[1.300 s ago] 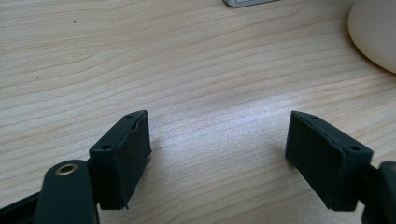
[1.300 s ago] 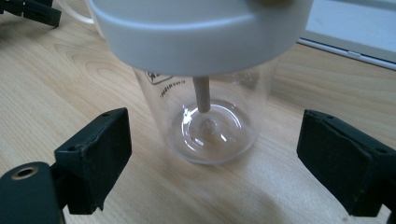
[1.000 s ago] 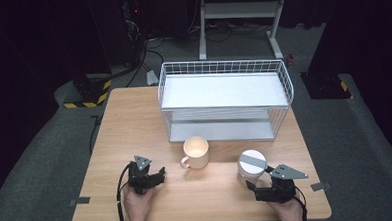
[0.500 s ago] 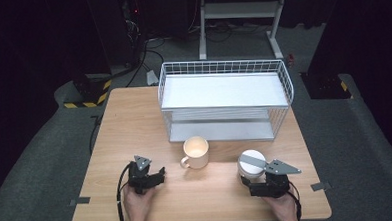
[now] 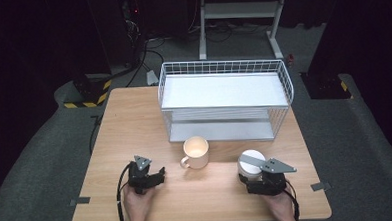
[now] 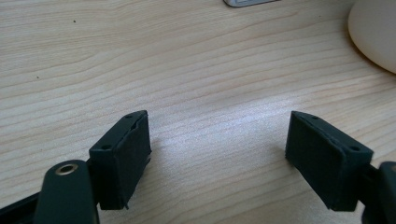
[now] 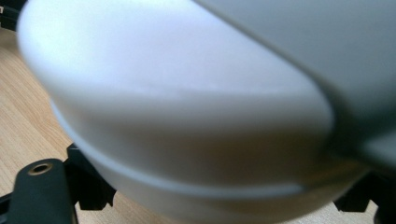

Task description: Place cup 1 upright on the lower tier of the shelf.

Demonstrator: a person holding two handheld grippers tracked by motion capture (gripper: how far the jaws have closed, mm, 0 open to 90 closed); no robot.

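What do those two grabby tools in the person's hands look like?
Both are black. The left gripper and right gripper each carry a grey three-cornered plate on top. A black cable loops from the left one. Their jaws end in blocky black pads.

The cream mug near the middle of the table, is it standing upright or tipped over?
Upright. In the high view the cream mug shows its round open mouth facing up, with its handle sticking out sideways near the table.

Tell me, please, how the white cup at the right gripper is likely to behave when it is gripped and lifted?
The white cup looks smooth and glossy in the right gripper view, so it may slip between the pads of the right gripper, whose jaws have just been closing around it. It seems rigid, probably ceramic, so likely breakable if dropped. Its round wall could let it twist in the grip.
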